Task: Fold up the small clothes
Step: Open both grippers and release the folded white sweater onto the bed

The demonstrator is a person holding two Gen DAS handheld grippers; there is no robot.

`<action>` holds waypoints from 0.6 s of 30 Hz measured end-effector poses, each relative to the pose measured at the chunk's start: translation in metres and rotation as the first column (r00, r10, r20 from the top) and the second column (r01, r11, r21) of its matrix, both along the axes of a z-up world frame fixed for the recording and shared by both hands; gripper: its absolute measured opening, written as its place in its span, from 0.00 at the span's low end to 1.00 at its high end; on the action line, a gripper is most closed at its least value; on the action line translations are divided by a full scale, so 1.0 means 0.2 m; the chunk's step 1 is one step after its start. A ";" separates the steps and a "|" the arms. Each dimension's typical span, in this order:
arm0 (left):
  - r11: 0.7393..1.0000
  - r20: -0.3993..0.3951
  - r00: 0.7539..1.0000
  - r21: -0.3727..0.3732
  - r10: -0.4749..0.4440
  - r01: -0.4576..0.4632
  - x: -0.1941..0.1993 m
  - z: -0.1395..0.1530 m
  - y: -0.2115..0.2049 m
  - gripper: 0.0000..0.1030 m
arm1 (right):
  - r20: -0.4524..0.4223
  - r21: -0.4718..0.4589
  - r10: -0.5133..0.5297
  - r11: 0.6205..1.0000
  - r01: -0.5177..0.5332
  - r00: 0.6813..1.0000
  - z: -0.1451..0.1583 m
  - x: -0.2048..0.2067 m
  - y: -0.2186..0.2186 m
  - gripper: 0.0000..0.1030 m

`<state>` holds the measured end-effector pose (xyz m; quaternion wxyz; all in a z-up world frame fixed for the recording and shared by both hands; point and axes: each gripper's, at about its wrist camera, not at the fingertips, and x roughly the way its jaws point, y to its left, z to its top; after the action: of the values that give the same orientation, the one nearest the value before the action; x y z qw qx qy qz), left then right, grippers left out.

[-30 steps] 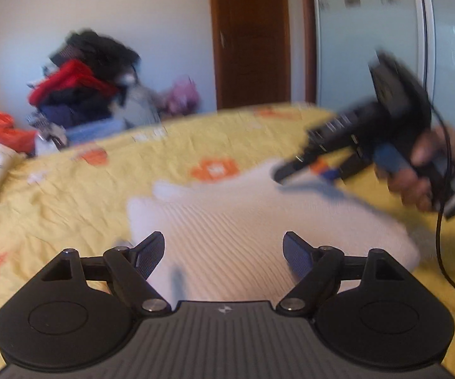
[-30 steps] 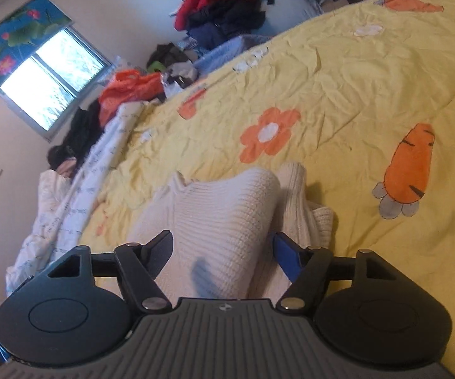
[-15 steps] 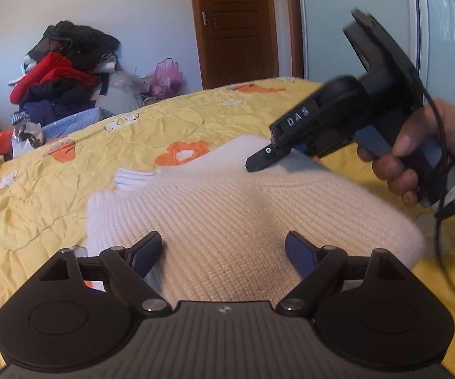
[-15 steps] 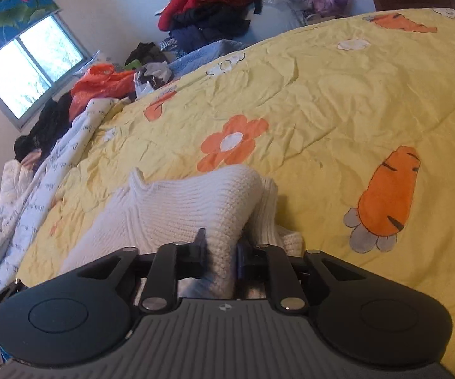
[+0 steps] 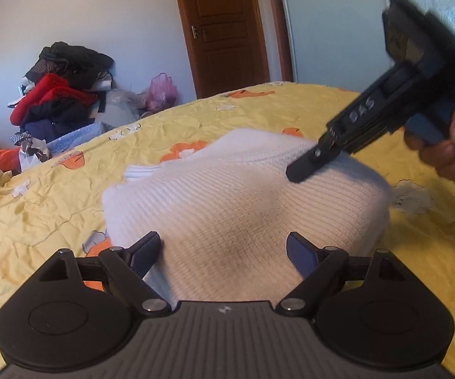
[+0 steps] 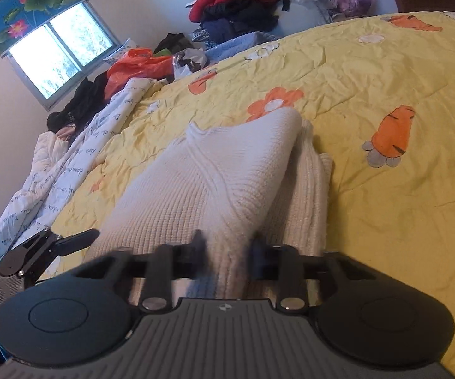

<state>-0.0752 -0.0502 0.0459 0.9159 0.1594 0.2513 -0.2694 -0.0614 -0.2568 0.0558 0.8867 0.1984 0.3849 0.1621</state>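
Fingers of my right gripper (image 6: 227, 252) are just closing, pinching a raised fold of the cream ribbed knit sweater (image 6: 195, 183) | left gripper (image 5: 224, 249) is gaping wide, sweater lying between its fingers unpinched | sweater is resting on the yellow flower-and-carrot print bedspread (image 6: 385, 72).

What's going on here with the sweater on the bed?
A person is folding a white knit sweater on a bed with a yellow carrot-print quilt, using a hand-held claw in each hand. The right claw has just been closing and now pinches a bunched fold of the sweater, which is lifted off the quilt. The left claw is open, hovering at the sweater's near edge without gripping it. The fold is not finished yet.
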 end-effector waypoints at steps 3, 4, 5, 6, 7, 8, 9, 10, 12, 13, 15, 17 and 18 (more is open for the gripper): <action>1.000 -0.045 0.999 -0.027 -0.010 0.009 0.03 0.03 -0.03 0.84 | 0.066 -0.082 0.033 0.996 -0.027 0.997 0.11 -0.04 0.02 0.18; 0.999 -0.058 0.998 -0.031 -0.013 0.011 0.03 0.02 -0.04 0.84 | 0.072 -0.121 0.030 0.992 -0.022 0.997 0.12 -0.04 0.02 0.17; 1.000 -0.051 0.998 -0.012 -0.020 0.019 0.03 -0.01 -0.06 0.84 | 0.065 -0.173 0.030 0.985 -0.018 0.997 0.09 -0.03 0.00 0.16; 0.999 -0.012 1.000 0.029 -0.020 0.021 0.02 -0.05 -0.09 0.88 | 0.034 -0.203 0.019 0.979 -0.012 0.999 0.02 -0.02 -0.02 0.17; 0.998 0.021 1.000 0.065 -0.010 0.008 0.01 -0.08 -0.12 0.89 | 0.021 -0.156 0.000 0.988 0.003 1.000 -0.04 -0.01 -0.06 0.18; 0.997 0.036 0.999 0.072 0.000 -0.003 -0.01 -0.09 -0.12 0.90 | 0.020 -0.080 -0.026 0.996 0.028 0.999 -0.06 -0.02 -0.09 0.19; 0.997 0.037 0.999 0.071 0.009 -0.012 -0.02 -0.08 -0.12 0.90 | 0.016 -0.056 -0.040 0.998 0.041 0.999 -0.05 -0.03 -0.10 0.30; 0.998 0.038 0.999 0.067 0.017 -0.019 -0.03 -0.05 -0.10 0.90 | 0.016 -0.059 -0.051 0.997 0.052 0.999 -0.04 -0.04 -0.09 0.35; 0.998 0.059 0.997 0.025 0.055 -0.056 -0.06 0.03 -0.02 0.90 | 0.020 -0.081 -0.068 0.994 0.070 0.997 0.00 -0.08 -0.08 0.45; 0.997 0.078 0.994 0.002 0.074 -0.074 -0.07 0.07 0.01 0.90 | 0.040 -0.099 -0.086 0.991 0.090 0.995 0.04 -0.11 -0.07 0.46; 0.994 0.105 0.990 -0.055 0.096 -0.090 -0.10 0.16 0.08 0.91 | 0.110 -0.107 -0.096 0.988 0.108 0.989 0.13 -0.19 -0.05 0.47; 0.994 0.094 0.993 -0.088 0.077 -0.069 -0.10 0.18 0.09 0.91 | 0.144 -0.016 -0.071 0.997 0.074 0.987 0.17 -0.24 -0.03 0.48; 0.995 0.091 0.994 -0.091 0.057 -0.048 -0.11 0.18 0.08 0.91 | 0.149 0.011 -0.053 0.999 0.052 0.987 0.18 -0.26 -0.01 0.49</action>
<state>-0.0965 -0.0345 0.0815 0.9397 0.1244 0.1998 -0.2482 -0.1135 -0.2590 0.0916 0.9163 0.1990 0.3114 0.1544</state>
